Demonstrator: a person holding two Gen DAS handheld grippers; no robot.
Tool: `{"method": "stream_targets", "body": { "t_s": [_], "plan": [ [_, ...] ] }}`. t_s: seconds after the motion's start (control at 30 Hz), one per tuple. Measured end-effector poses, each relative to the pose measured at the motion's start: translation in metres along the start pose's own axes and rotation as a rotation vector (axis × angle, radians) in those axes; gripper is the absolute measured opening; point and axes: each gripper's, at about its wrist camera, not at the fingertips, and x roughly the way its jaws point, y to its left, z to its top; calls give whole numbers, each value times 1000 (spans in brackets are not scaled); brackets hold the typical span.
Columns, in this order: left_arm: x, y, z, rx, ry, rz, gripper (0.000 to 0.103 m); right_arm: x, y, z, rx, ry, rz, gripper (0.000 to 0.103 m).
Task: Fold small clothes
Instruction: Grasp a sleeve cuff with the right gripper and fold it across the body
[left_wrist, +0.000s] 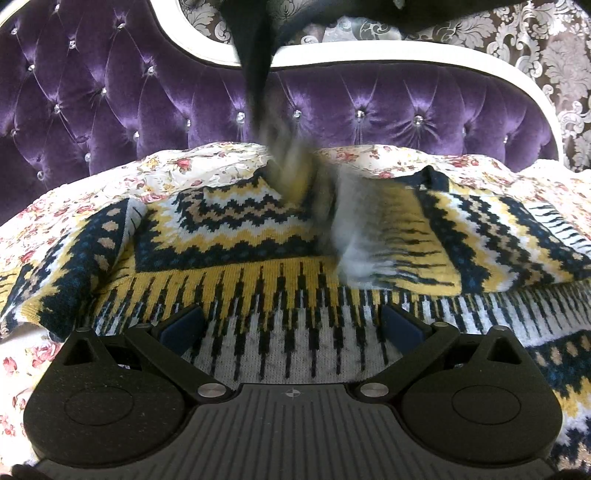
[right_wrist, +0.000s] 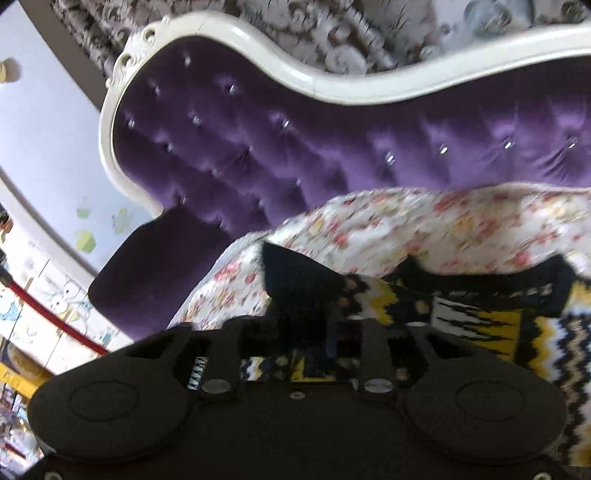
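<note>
The left wrist view sits low and close over the sweater (left_wrist: 295, 236), level, facing the purple headboard (left_wrist: 110, 92). The right wrist view is tilted, blurred, facing the same headboard (right_wrist: 332, 147) and floral bedspread (right_wrist: 406, 225), with wall at frame left.

— What does my left gripper (left_wrist: 291, 325) look like?
— Matte black; two round housings, silver screws, ribbed grey plate with a small crosshair mark; blue pads (left_wrist: 183, 325) on the fingers.
— And my right gripper (right_wrist: 314, 332)?
— Same black shape, silver screws; blurred.
</note>
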Motion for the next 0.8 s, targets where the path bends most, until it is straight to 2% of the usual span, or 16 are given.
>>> {"method": "stream_targets", "body": {
  "t_s": [0.03, 0.07, 0.2, 0.27, 0.37, 0.53, 0.63, 0.7, 0.8],
  "plan": [
    [0, 0, 0, 0, 0, 0, 103, -2, 0, -2, -7, -7, 1, 68],
    [0, 0, 0, -1, -1, 0, 103, -8, -3, -5, -16, -21, 0, 70],
    [0, 0, 0, -1, -1, 1, 103, -31, -22, -10, 4, -76, -27, 71],
    [0, 0, 0, -1, -1, 3, 103, -49, -43, -15, 37, -106, -62, 71],
    [0, 0, 0, 1, -1, 4, 103, -74, -80, -30, 89, -155, -161, 72],
    [0, 1, 0, 0, -2, 4, 103, -125, -141, -70, 164, -215, -422, 72],
    [-1, 0, 0, 3, -3, 6, 103, -139, -166, -89, 196, -231, -527, 73],
    [-1, 0, 0, 2, -3, 7, 103, -144, -179, -102, 235, -236, -539, 73],
    [0, 0, 0, 4, -2, 9, 103, -141, -190, -110, 284, -227, -500, 73]
  ]
}}
